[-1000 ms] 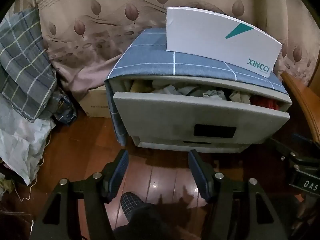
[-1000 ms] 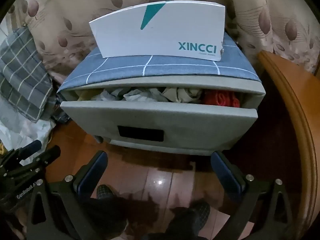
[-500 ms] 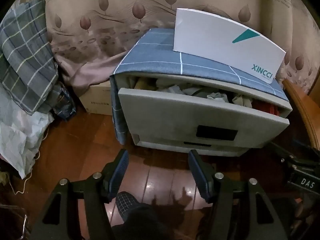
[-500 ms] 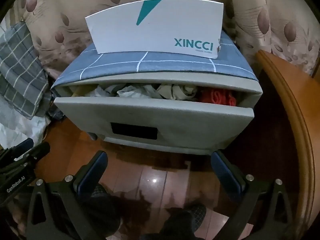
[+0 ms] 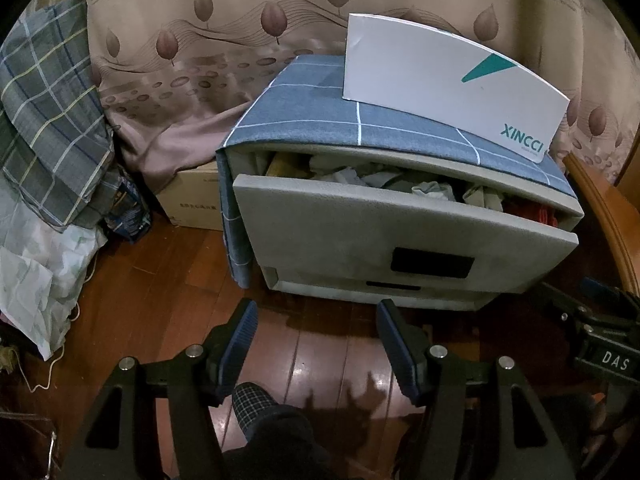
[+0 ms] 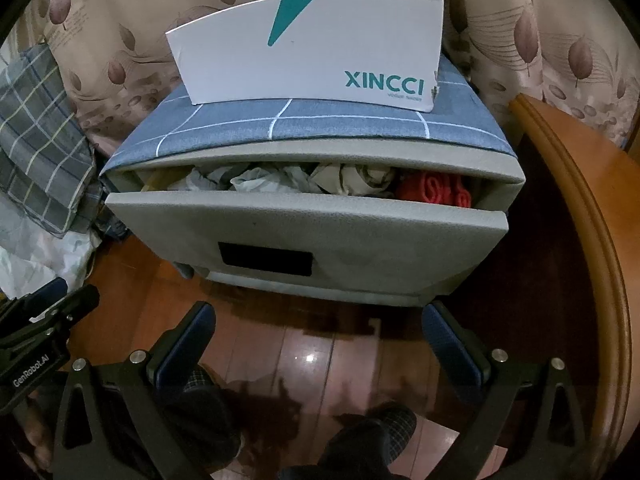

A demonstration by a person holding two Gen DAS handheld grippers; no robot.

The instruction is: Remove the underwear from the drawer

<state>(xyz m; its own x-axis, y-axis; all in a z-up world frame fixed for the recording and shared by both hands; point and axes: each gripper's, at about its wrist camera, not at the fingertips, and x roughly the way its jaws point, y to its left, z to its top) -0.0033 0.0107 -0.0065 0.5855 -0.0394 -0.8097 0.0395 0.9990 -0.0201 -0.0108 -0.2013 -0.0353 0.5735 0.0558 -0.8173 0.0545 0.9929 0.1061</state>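
Observation:
A grey cabinet's top drawer (image 5: 384, 236) (image 6: 312, 236) stands partly pulled out. Crumpled pale underwear (image 5: 432, 190) (image 6: 272, 178) and a red piece (image 6: 436, 190) fill the gap. My left gripper (image 5: 316, 332) is open and empty above the wood floor, in front of the drawer's left half. My right gripper (image 6: 320, 332) is open wide and empty, centred in front of the drawer. Neither touches the drawer.
A blue checked cloth (image 6: 320, 128) covers the cabinet top, with a white XINCCI box (image 6: 312, 48) on it. A cardboard box (image 5: 192, 196) and plaid bedding (image 5: 48, 120) lie left. A wooden bed edge (image 6: 580, 220) curves on the right. My feet (image 6: 360, 440) are below.
Both grippers have drifted left and slightly closer to the cabinet, so it sits further right in the left wrist view. The drawer and clothes have not moved.

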